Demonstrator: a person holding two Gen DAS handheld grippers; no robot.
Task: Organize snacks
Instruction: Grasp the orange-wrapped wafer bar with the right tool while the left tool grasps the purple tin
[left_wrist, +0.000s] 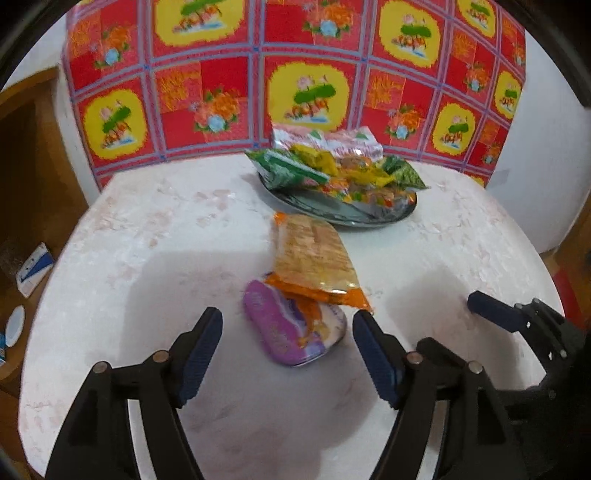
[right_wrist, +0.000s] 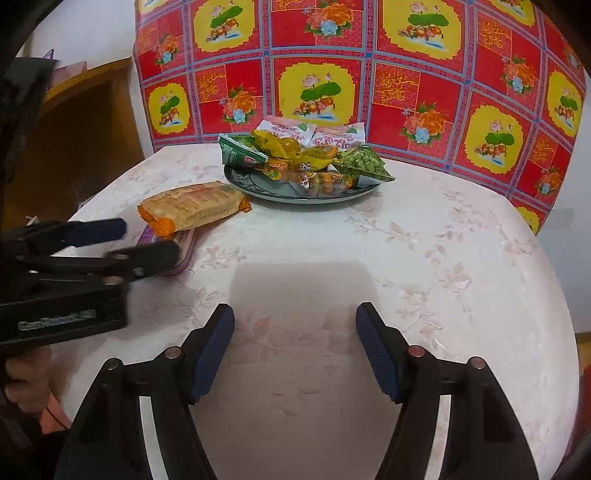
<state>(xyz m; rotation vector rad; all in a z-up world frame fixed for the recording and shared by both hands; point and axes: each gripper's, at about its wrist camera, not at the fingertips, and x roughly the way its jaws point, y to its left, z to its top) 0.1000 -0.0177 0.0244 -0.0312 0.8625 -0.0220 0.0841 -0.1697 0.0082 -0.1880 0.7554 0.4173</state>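
A dark plate (left_wrist: 369, 218) at the table's far side holds a pile of several snack packets (left_wrist: 332, 166). An orange cracker packet (left_wrist: 314, 258) lies on the table in front of the plate, its near end resting on a purple snack packet (left_wrist: 284, 332). My left gripper (left_wrist: 288, 325) is open, its jaws on either side of the purple packet, not gripping it. My right gripper (right_wrist: 295, 317) is open and empty over bare tablecloth. The plate (right_wrist: 258, 184), pile (right_wrist: 306, 155), orange packet (right_wrist: 195, 206) and left gripper (right_wrist: 147, 240) show in the right wrist view.
The round table has a pale floral cloth (right_wrist: 424, 258). A red and yellow patterned sheet (left_wrist: 295, 74) stands behind it. A wooden shelf (right_wrist: 81, 140) is to the left. The right gripper's finger (left_wrist: 495, 314) shows at the right of the left wrist view.
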